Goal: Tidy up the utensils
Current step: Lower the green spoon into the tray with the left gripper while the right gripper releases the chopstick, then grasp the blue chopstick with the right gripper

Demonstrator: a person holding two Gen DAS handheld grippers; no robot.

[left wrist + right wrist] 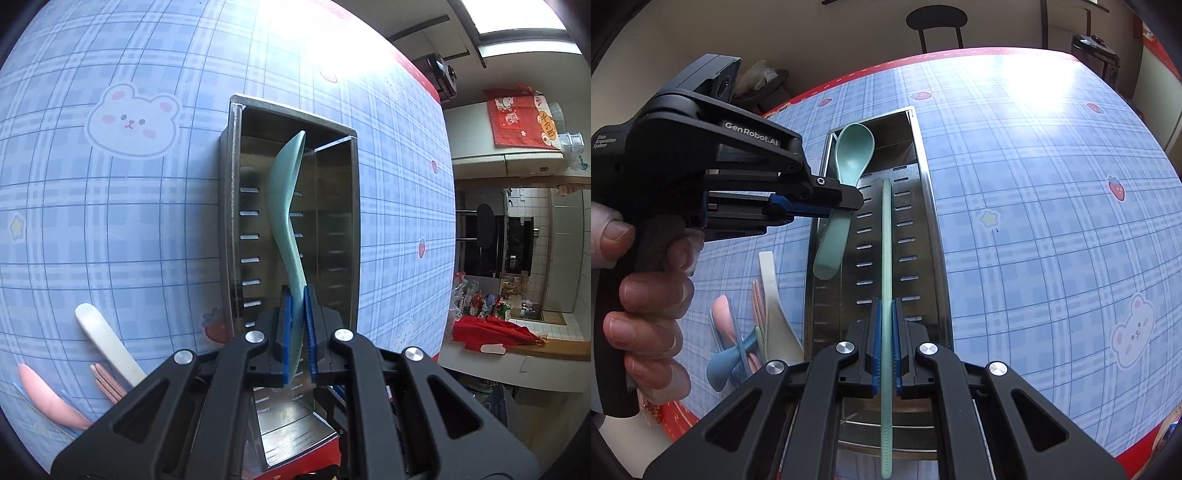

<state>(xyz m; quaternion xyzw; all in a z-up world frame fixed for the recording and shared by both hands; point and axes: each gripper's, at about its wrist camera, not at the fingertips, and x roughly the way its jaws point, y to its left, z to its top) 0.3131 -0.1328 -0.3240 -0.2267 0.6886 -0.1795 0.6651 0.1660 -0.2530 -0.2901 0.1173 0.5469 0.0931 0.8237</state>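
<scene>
My left gripper (297, 332) is shut on a mint green spoon (286, 206), held edge-on above the open steel utensil tray (231, 206). In the right wrist view the left gripper (846, 201) comes in from the left, the spoon (849, 155) hanging bowl-up over the tray's left side (812, 295). My right gripper (885, 343) is shut on a mint green chopstick (885, 240), which lies lengthwise over the tray's slotted bottom.
Left of the tray on the blue plaid tablecloth (1034, 221) lie a white spoon (107, 339), a pink spoon (48, 395), pink chopsticks (107, 384) and a blue spoon (724, 365). The table's red edge (679, 417) is near. A black stool (936, 18) stands beyond.
</scene>
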